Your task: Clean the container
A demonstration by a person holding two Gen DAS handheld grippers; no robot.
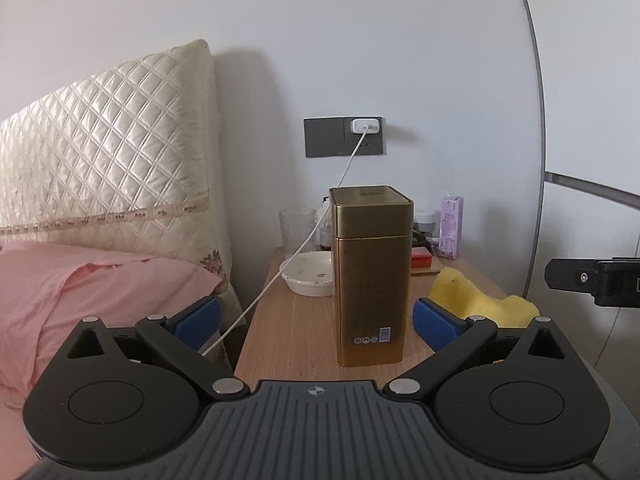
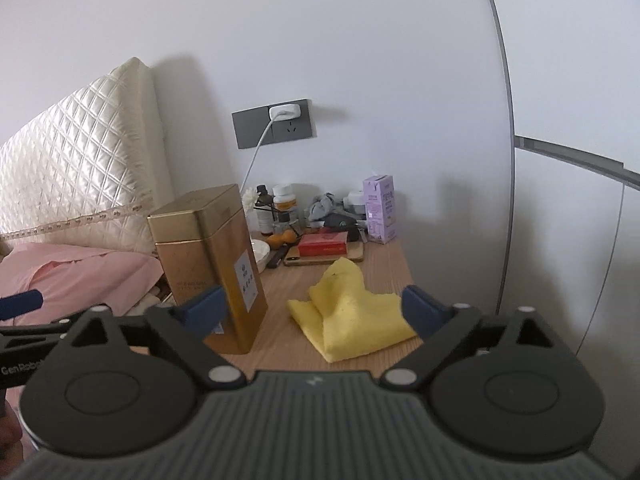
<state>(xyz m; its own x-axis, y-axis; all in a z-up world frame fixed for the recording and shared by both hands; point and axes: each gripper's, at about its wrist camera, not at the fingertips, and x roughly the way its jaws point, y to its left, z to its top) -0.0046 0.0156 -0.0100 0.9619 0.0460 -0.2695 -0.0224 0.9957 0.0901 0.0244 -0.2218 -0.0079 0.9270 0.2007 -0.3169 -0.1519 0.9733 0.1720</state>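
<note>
Bedside table [image 1: 296,332]; upright gold tin [image 1: 372,276]

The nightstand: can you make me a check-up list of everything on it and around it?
Surface: wooden nightstand, crowded at the back.
Job's things: gold tin upright, lid on; yellow cloth crumpled beside it.
Clutter: white bowl, glass, bottles, red box, purple carton.
Tongs: left tongs open, facing the tin; right tongs open, over the cloth.
Cables: white cable from charger, trailing past the bowl.
Surroundings: bed, quilted headboard, white wall.
</note>
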